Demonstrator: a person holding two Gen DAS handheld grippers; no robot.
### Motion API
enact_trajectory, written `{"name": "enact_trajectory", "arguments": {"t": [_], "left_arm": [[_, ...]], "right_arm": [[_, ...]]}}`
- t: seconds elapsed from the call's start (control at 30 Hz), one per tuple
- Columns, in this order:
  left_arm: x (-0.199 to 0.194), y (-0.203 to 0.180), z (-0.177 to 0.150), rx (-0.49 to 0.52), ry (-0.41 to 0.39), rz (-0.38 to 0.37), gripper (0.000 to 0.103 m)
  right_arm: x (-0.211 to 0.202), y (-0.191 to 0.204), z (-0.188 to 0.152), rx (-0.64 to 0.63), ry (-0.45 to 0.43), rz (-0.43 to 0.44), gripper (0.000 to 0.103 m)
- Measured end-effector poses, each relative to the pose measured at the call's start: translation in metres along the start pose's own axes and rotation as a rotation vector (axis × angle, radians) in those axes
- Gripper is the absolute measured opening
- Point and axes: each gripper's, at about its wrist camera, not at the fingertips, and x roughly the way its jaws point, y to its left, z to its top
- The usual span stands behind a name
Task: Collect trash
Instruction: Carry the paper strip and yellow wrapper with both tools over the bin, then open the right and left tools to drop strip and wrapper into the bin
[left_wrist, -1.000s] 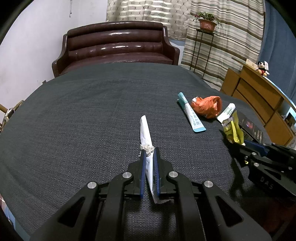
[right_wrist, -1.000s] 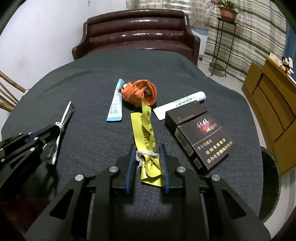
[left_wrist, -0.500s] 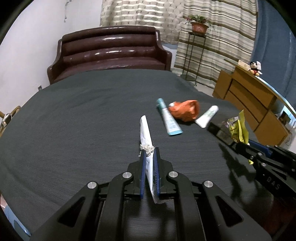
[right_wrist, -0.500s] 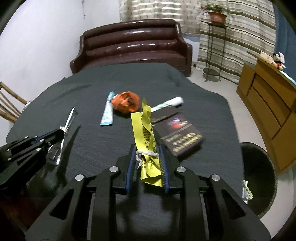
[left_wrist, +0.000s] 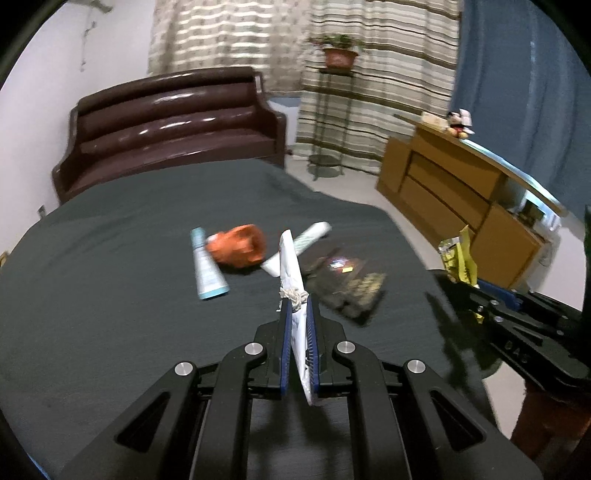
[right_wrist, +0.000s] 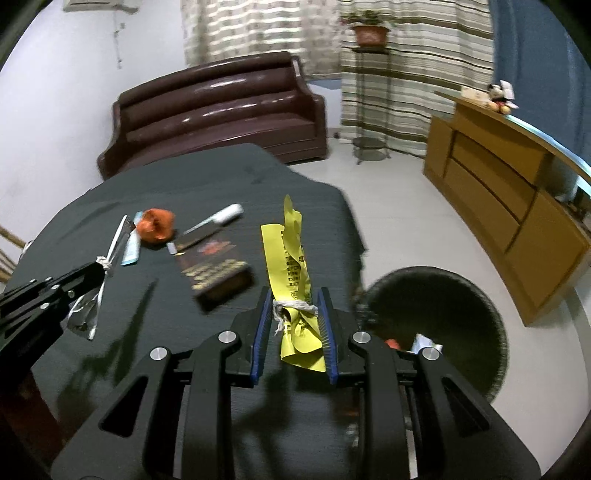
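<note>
My left gripper (left_wrist: 297, 301) is shut on a flat white wrapper (left_wrist: 290, 262) tied with string, held above the dark tablecloth (left_wrist: 110, 288). My right gripper (right_wrist: 294, 295) is shut on a crumpled yellow wrapper (right_wrist: 291, 254), also tied with string, near the table's right edge. Each gripper shows in the other's view: the right one (left_wrist: 465, 291) with its yellow wrapper (left_wrist: 460, 258), the left one (right_wrist: 101, 267) with its white wrapper (right_wrist: 114, 247). On the cloth lie an orange crumpled bag (left_wrist: 238, 247), a light blue tube (left_wrist: 207, 266), a white tube (left_wrist: 303, 242) and a dark cigarette box (left_wrist: 347, 284).
A round black bin (right_wrist: 436, 325) stands on the floor right of the table, with bits of trash inside. A brown leather sofa (left_wrist: 170, 122) sits behind the table. A wooden cabinet (right_wrist: 509, 192) and a plant stand (right_wrist: 367, 92) line the right side.
Both grippers have swung to the right with their wrappers and risen a little. The bin has come into the right wrist view. The items on the cloth have slid leftward in both views.
</note>
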Motion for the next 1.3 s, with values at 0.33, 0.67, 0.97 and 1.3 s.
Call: {"name": "enact_trajectory", "arguments": {"t": [0.33,0.67,0.97,1.3], "left_arm": [[0.024,-0.074,0.014,0.109,0.006,-0.101,0.009],[0.057,-0.136,0.016,0.204,0.028,-0.16,0.009],[0.075,-0.164,0.015,0.237,0.049,-0.165,0.009],[0.091,-0.183,0.013,0.263,0.078,-0.154,0.009]], "right_arm": [[-0.002,-0.069,-0.012,0.086,0.001,-0.092,0.024],[-0.001,-0.125,-0.018,0.174,0.0,-0.159,0.024],[0.0,-0.151,-0.019,0.21,-0.013,-0.195,0.024],[0.008,-0.174,-0.019,0.249,-0.006,-0.208,0.024]]}}
